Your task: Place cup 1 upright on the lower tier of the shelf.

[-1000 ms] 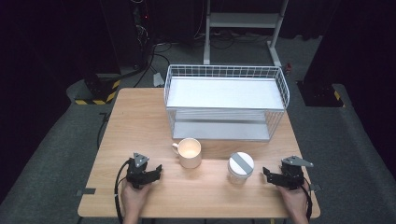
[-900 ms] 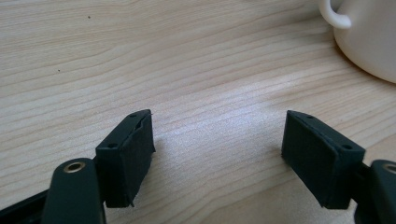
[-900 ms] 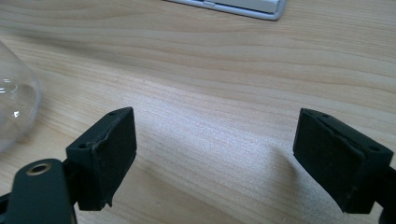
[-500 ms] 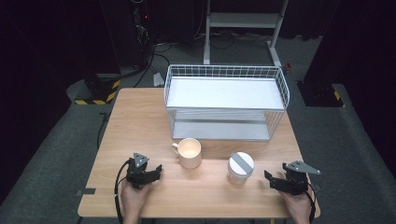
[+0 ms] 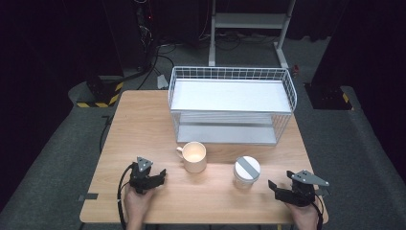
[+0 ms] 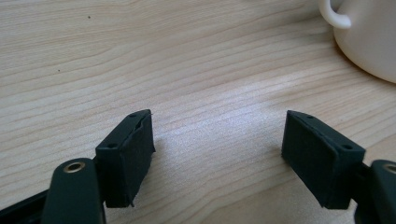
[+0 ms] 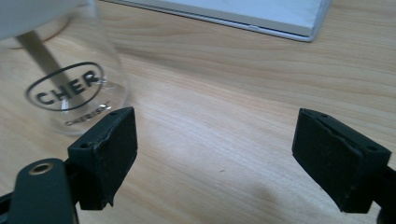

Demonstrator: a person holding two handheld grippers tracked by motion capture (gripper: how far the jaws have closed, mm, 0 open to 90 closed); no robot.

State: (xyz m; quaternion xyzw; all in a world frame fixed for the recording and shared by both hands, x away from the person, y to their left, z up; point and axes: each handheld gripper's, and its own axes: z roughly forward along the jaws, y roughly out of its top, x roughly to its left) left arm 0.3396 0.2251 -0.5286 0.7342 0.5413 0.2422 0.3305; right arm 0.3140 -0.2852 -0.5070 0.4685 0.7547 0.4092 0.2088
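While the left tool (image 5: 160, 175) is kept parked wide open near the cream ceramic mug (image 5: 194, 156), the right tool (image 5: 276, 187), jaws wide and empty, has been drawn slightly back from the clear white-lidded glass jar (image 5: 246, 171) on the wooden tabletop (image 5: 143, 124), so no grasp is started.

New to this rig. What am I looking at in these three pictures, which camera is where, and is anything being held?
No robot here: a person holds a handheld gripper in each hand at a wooden table. The high view looks down from above; the left gripper and right gripper sit near the bottom edge. The other two pictures come from cameras riding on each gripper, looking along its black fingers. On the table: a cream mug, a clear glass jar with a white lid, and a white wire rack. Both grippers are open and hold nothing.
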